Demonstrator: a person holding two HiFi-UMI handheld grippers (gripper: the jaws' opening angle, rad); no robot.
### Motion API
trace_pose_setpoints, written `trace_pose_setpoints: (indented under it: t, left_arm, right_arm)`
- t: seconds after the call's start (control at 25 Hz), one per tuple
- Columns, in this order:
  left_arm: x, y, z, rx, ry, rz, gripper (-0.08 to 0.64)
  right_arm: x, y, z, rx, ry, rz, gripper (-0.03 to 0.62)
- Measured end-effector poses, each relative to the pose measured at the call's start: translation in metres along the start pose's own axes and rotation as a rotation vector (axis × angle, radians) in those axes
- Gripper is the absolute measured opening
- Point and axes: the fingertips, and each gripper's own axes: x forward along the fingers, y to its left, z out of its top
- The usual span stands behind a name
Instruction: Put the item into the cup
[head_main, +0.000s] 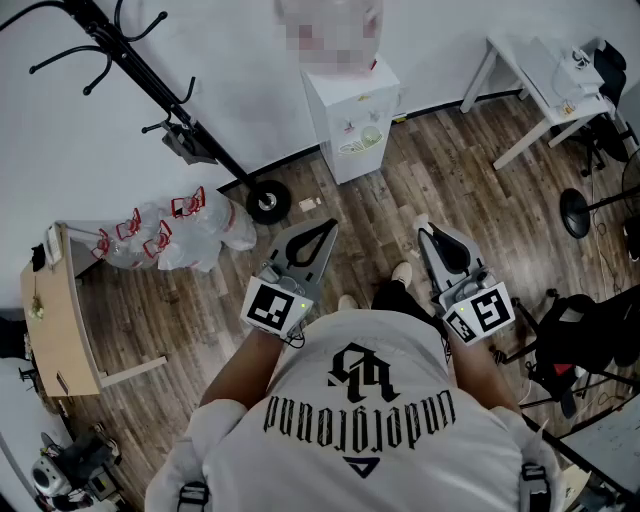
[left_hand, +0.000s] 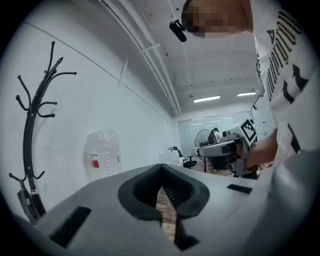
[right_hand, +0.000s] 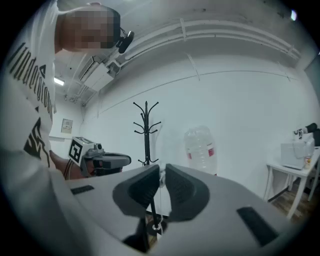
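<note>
Left gripper (left_hand: 161, 171): its dark pads meet at the tips and hold nothing, with only a sliver of wood floor (head_main: 400, 200) showing through the gap behind them. Right gripper (right_hand: 162, 172): jaws drawn together to a thin slit, likewise empty. A person in a white shirt (head_main: 350, 420) with black lettering stands holding the two side by side at waist height, well apart, both pointing out toward the white wall. Ahead of the left gripper lies a black round base (head_main: 268, 200) on the floor, with a heap of clear plastic bottles (head_main: 190, 235) to its left. A black coat rack (head_main: 130, 60) leans along the wall above them. Straight ahead stands a white dispenser (head_main: 350, 115) topped by a water bottle (right_hand: 201, 147). A white table (head_main: 530, 80) sits at far right, with a fan (head_main: 575, 212) near it. Where the item and the cup are cannot be told from these views.
</note>
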Motion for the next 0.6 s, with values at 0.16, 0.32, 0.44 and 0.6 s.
trace_pose_setpoints:
  t: [0.16, 0.32, 0.44, 0.6]
  left_arm:
    - [0.011, 0.0, 0.002, 0.0, -0.001, 0.006, 0.006]
    - [0.028, 0.003, 0.002, -0.006, 0.001, 0.021, 0.006]
    - [0.048, 0.005, 0.0, -0.005, 0.008, 0.04, 0.006]
    - [0.083, 0.006, -0.008, -0.019, 0.02, 0.068, 0.006]
  right_arm:
    - [0.0, -0.01, -0.001, -0.003, 0.0, 0.007, 0.044]
    - [0.005, -0.031, 0.0, -0.002, 0.003, 0.011, 0.044]
    - [0.008, -0.055, -0.005, 0.024, 0.016, 0.009, 0.044]
    - [0.01, -0.094, -0.012, 0.041, 0.028, 0.023, 0.046]
